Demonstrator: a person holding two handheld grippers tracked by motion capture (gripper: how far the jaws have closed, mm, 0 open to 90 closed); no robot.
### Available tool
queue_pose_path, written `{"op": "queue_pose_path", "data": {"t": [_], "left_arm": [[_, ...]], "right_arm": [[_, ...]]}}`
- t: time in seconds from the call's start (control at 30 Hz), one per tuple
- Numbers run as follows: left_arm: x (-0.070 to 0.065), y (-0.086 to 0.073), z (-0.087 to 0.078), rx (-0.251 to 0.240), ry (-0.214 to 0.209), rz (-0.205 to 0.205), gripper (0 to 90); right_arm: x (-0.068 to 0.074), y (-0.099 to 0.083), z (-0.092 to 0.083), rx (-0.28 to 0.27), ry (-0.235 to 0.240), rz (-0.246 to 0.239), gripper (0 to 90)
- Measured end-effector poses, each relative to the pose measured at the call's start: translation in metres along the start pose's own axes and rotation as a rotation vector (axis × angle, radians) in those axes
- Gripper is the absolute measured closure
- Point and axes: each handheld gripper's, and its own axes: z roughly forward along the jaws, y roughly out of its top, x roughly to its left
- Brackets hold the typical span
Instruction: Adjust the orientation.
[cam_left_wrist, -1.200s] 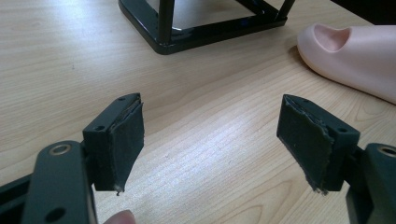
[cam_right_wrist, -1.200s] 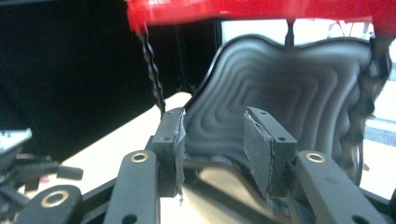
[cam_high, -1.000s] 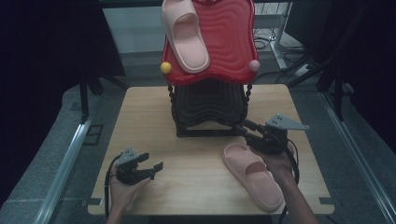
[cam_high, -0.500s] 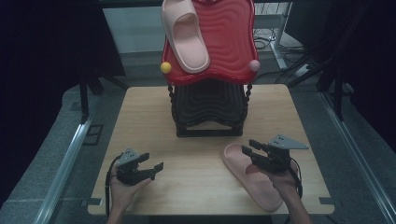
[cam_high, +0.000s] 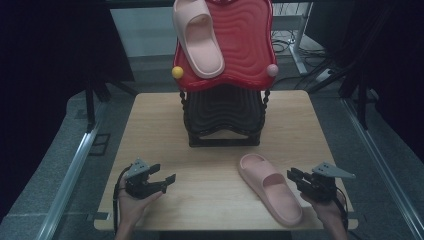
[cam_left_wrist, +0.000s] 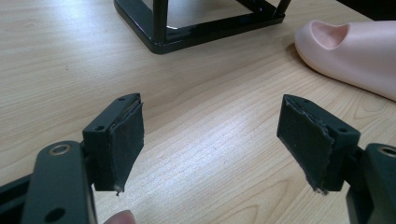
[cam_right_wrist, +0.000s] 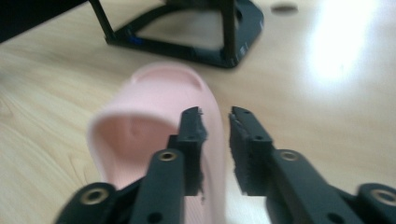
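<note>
A pale pink slipper lies sole-down on the near right part of the wooden table, its toe pointing toward the black base of the shoe rack that stands at the middle of the table. The right gripper, held in the person's right hand, sits low just beside the slipper's outer edge, near the heel end. Its jaws have just been closing and now stand a narrow gap apart; in the right gripper view the slipper's side wall runs between the two pads, but the pads do not visibly press on it. The left gripper rests in the left hand at the near left of the table, well apart from the slipper, jaws spread wide over bare wood with nothing between them. A second pink slipper lies tilted on the red wavy top shelf of the rack, near a yellow knob and a pink knob.
</note>
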Motion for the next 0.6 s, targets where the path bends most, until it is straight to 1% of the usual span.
{"op": "queue_pose_path", "data": {"t": [0.03, 0.07, 0.13, 0.2, 0.27, 0.4, 0.47, 0.53, 0.6], "left_arm": [[0.000, 0.000, 0.000, 0.001, 0.000, 0.000, 23.1], [0.000, 0.000, 0.001, 0.003, 0.001, 0.003, 23.1], [0.000, 0.000, 0.001, 0.005, 0.000, 0.004, 23.1], [-0.001, 0.000, 0.001, 0.004, -0.004, 0.005, 23.1], [0.000, 0.000, 0.001, 0.005, -0.003, 0.005, 23.1], [0.000, 0.000, 0.001, 0.006, -0.003, 0.005, 23.1], [0.000, 0.000, 0.000, 0.002, -0.004, 0.003, 23.1], [0.000, 0.000, 0.000, 0.001, -0.003, 0.001, 23.1], [0.000, 0.000, 0.000, 0.000, -0.003, 0.000, 23.1]], "right_arm": [[-0.003, -0.004, -0.001, 0.017, -0.009, 0.012, 81.5], [-0.005, -0.009, -0.002, 0.034, -0.025, 0.009, 84.5], [-0.007, -0.017, -0.003, 0.067, -0.033, 0.001, 89.2], [-0.008, -0.023, -0.003, 0.093, -0.040, -0.010, 89.7], [-0.007, -0.028, -0.003, 0.105, -0.039, -0.003, 89.8], [-0.002, -0.038, -0.002, 0.134, -0.030, -0.026, 89.8], [0.000, -0.041, -0.002, 0.140, -0.036, -0.038, 89.9], [0.001, -0.042, -0.003, 0.153, -0.035, -0.039, 89.8], [0.004, -0.044, -0.005, 0.155, -0.027, -0.044, 89.9]]}}
